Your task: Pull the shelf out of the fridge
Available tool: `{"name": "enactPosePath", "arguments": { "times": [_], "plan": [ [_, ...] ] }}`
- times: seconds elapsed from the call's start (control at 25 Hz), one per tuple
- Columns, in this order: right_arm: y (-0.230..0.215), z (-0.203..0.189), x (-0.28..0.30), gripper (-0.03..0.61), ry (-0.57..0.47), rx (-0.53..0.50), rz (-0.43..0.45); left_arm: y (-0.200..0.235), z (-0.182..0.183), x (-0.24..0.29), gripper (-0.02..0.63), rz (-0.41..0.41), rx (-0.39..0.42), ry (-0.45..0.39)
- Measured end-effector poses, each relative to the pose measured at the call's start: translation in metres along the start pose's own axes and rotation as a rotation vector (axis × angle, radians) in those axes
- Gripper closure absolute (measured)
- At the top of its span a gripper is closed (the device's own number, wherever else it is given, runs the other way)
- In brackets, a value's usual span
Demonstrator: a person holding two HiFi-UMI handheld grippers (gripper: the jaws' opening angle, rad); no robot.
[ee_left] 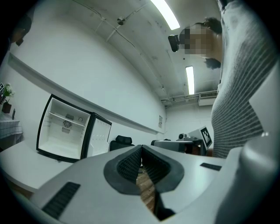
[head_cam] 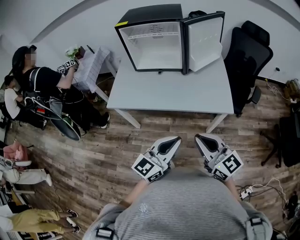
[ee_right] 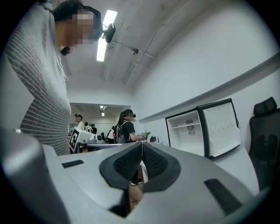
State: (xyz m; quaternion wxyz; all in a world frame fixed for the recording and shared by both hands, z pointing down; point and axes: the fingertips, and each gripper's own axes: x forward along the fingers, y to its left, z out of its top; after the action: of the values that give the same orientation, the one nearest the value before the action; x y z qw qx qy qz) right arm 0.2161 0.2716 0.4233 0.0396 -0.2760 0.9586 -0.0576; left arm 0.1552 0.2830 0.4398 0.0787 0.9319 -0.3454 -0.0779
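**Both pairs of jaws shut, shelf [head_cam: 152,35] inside the fridge [head_cam: 150,14]**

In the head view the left gripper [head_cam: 176,138] and the right gripper [head_cam: 197,136] are held side by side low in the picture, close to the person's grey striped shirt and above the wooden floor [head_cam: 117,150]. Each gripper's own view shows its ribbed pads pressed together at the tip with nothing between them: the left gripper [ee_left: 141,148] and the right gripper [ee_right: 141,145] alike.

The small black fridge stands at the far edge of the white counter [head_cam: 173,93], well apart from both grippers. Its door [head_cam: 205,40] is swung open to the right. The thin white shelf lies across the upper part of the white interior, seated in place; it also shows in the left gripper view [ee_left: 65,119] and the right gripper view [ee_right: 186,125]. A black office chair [head_cam: 246,56] stands just right of the counter.
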Motion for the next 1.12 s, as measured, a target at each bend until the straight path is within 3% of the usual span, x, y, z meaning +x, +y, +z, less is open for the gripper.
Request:
{"name": "enactPosePath", "arguments": {
  "times": [0.56, 0.92, 1.12],
  "plan": [
    [-0.047, -0.011, 0.051, 0.565, 0.013, -0.009, -0.056, 0.075, 0.000, 0.031, 0.603, -0.032, -0.006, -0.009],
    [-0.096, 0.001, 0.145, 0.565, -0.006, -0.036, -0.075, 0.180, 0.026, 0.062, 0.603, -0.061, 0.001, -0.026],
    [-0.122, 0.005, 0.202, 0.565, 0.013, -0.079, -0.042, 0.245, 0.040, 0.073, 0.603, -0.019, 0.000, -0.050]
  ]
}}
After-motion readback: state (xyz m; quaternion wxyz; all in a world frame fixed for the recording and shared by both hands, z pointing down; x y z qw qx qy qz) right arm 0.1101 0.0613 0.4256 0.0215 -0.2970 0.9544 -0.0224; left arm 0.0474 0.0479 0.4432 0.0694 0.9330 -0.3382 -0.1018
